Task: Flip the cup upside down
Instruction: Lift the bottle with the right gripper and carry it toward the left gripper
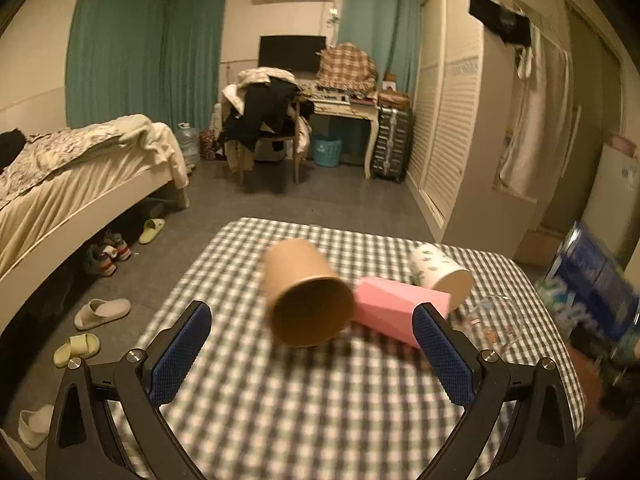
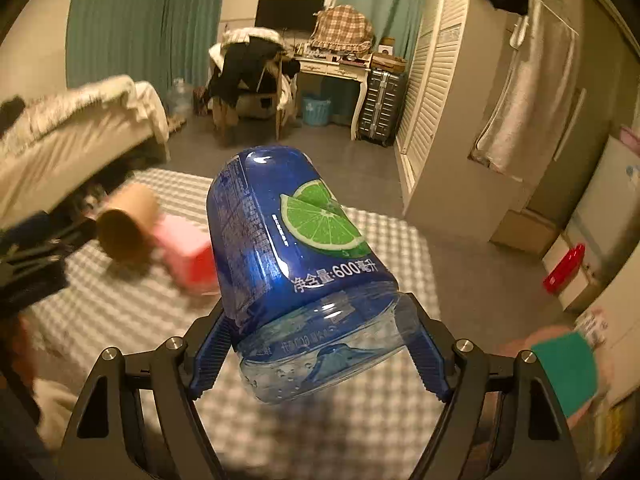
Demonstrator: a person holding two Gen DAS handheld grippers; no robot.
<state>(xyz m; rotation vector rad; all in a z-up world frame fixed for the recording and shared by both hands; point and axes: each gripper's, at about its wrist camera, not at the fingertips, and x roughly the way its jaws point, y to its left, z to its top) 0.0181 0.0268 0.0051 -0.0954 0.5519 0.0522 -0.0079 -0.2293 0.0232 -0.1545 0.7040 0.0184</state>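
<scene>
Left wrist view: my left gripper (image 1: 312, 354) hangs over the checkered table (image 1: 304, 408) w/ blue pads (image 1: 182, 354) spread wide, nothing between them. Using the pink box (image 1: 394, 316) as landmark: it lies on its side near the table's middle. Brown paper cup (image 1: 308, 298) lies on its side touching the box's left end, open mouth facing my cam, ahead of the gripper and between the finger lines but not touched. White cup w/ green print (image 1: 438, 274) lies on its side just behind the box's right end, mouth toward the cam. Clear glass (image 1: 494, 320) sits right of the box, blurred, can't tell its pose. Blue-label item (image 1: 596, 292) shows at frame right, past the table edge, motion-blurred.

Right wrist view: right gripper (image 2: 320, 340) is pinching a cut-off blue lime-label bottle cup (image 2: 296, 256), fingers (image 2: 210, 354) pressed on its clear lower part on both sides. It's held up above the table, tilted, rounded blue end pointing away from me and leaning left. From here it's right of the pink box and in front of it, covering the box's right edge. Brown cup is left of the box, blurry. Bed (image 2: 80, 132), desk (image 2: 332, 70) far behind.
</scene>
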